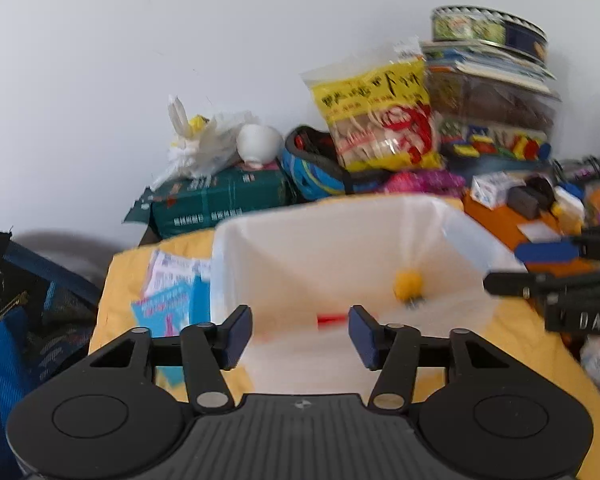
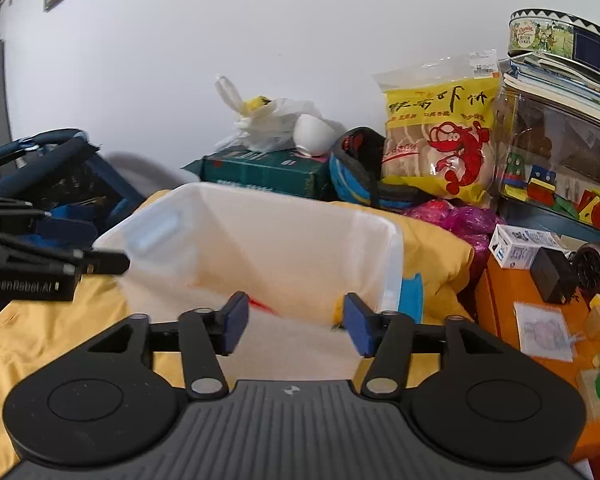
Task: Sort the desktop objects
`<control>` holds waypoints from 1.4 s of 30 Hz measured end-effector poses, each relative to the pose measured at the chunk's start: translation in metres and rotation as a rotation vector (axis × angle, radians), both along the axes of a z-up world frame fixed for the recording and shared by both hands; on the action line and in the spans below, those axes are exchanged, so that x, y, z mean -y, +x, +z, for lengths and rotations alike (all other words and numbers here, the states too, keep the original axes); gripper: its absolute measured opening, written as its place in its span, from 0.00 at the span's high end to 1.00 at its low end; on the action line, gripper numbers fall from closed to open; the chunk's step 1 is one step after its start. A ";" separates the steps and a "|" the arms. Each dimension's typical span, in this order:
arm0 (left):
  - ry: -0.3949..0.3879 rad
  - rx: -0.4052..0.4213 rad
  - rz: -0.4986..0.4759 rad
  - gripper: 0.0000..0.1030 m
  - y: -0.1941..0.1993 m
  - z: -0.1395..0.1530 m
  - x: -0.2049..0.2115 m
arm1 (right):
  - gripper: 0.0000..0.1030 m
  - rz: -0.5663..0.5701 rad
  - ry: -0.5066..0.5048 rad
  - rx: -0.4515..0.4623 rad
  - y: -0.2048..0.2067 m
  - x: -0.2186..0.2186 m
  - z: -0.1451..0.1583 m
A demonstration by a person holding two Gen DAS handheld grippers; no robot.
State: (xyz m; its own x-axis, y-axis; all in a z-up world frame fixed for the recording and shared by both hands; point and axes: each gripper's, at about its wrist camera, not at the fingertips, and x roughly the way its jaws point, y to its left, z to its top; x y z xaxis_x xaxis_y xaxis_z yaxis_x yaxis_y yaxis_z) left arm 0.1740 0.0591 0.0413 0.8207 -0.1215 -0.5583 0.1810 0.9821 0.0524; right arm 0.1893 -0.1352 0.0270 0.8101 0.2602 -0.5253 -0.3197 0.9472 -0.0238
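A translucent white bin [image 1: 236, 240] stands on a yellow cloth [image 1: 120, 276]. Inside it lie a small yellow ball-like object [image 1: 408, 285] and a red piece [image 1: 330, 319]. My left gripper [image 1: 300, 334] hovers open at the bin's near rim with nothing between its blue pads. The right gripper [image 1: 508, 268] reaches in from the right edge, over the bin's right rim. In the right wrist view the same bin [image 2: 392, 248] is ahead, and my right gripper [image 2: 292, 322] is open and empty above it. The left gripper [image 2: 108, 262] shows at the left edge.
Clutter lines the wall: a green box [image 1: 220, 200], a white bag [image 1: 204, 140], a white bowl [image 2: 312, 134], a yellow snack bag [image 2: 440, 136], a clear toy box [image 2: 560, 168] under a cookie tin [image 2: 560, 36]. An orange box [image 2: 520, 292] carries small items. Paper leaflets [image 1: 168, 300] lie left of the bin.
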 end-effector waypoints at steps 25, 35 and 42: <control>0.058 -0.274 0.021 0.34 -0.154 -0.078 0.021 | 0.28 0.210 -0.006 -0.223 -0.115 -0.003 -0.088; -0.143 -0.276 -0.046 0.42 -0.148 -0.078 0.020 | 0.71 0.194 -0.122 -0.283 -0.100 -0.022 -0.110; -0.131 -0.319 -0.060 0.65 -0.130 -0.094 0.038 | 0.79 0.206 -0.103 -0.277 -0.116 -0.006 -0.109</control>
State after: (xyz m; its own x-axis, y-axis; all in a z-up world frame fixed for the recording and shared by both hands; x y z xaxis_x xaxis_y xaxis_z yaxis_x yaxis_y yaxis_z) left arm 0.0443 0.0208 -0.0528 0.5962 -0.2518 -0.7623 0.2257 0.9638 -0.1419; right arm 0.0734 -0.1294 -0.0817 0.5690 0.3375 -0.7499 -0.5117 0.8592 -0.0016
